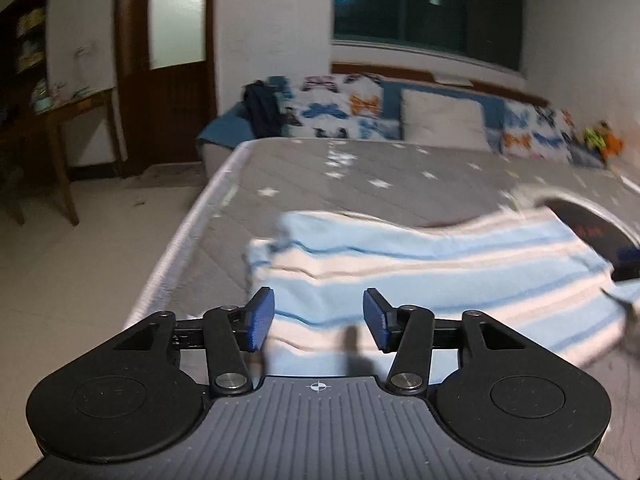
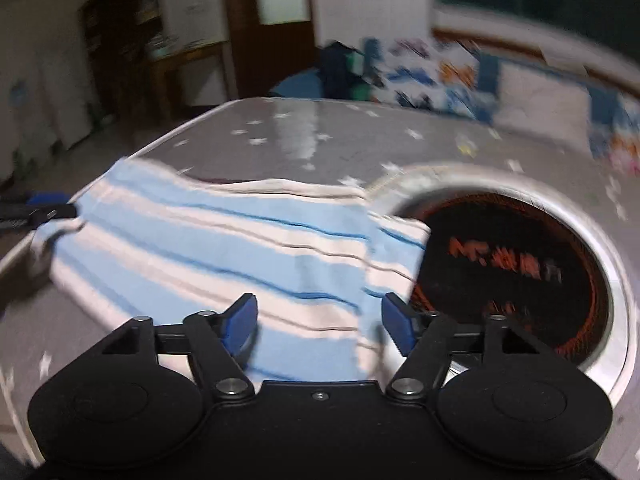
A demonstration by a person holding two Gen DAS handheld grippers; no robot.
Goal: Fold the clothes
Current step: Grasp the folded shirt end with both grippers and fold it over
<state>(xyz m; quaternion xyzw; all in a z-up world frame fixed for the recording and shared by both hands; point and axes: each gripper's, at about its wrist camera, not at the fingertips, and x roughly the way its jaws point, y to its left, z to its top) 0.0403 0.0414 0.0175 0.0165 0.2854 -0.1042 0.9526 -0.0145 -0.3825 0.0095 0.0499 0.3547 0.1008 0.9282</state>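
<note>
The striped garment (image 2: pixel 208 248) is spread on the grey star-patterned bed (image 1: pixel 360 184), beside a round dark mat (image 2: pixel 508 272) whose near-left rim is overlapped by one end of the cloth. Its long axis is laid across both views, the stripes running from the bed's left edge toward the mat. The left gripper (image 1: pixel 319 319) is seen released above the end farthest from the mat, nothing between its blue pads. The right gripper (image 2: pixel 320 324) is likewise released, jaws wide, over the end nearest the mat, so each end is judged closest to its own gripper.
</note>
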